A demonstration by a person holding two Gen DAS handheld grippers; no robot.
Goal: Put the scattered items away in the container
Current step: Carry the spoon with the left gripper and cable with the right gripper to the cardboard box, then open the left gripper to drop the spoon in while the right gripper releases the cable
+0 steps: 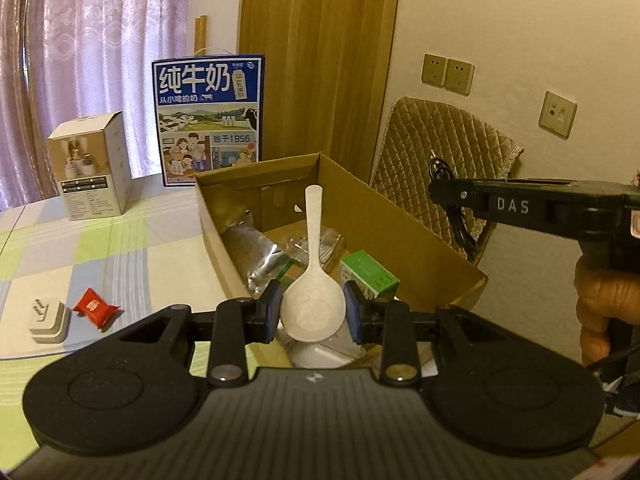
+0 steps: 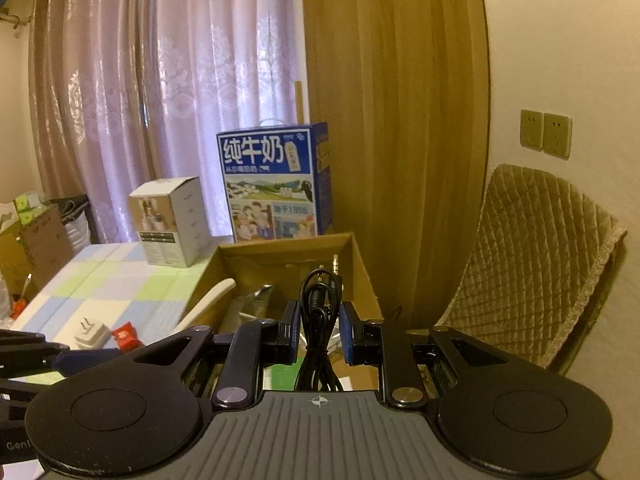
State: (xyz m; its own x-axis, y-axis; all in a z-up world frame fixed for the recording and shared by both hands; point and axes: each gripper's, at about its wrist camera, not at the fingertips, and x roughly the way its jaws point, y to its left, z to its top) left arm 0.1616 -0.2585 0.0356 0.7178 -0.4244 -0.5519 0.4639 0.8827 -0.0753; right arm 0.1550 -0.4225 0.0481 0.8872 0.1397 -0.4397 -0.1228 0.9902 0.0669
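The left gripper has its blue-padded fingers closed on the rounded bowl of a smooth, speckled white plastic spoon, whose slim handle points away over the open brown cardboard box. The right gripper pinches a glossy black coiled cable with metal jack plugs, held above the same box. A red crinkled sweet and a white plug lie on the checked bench beside the box.
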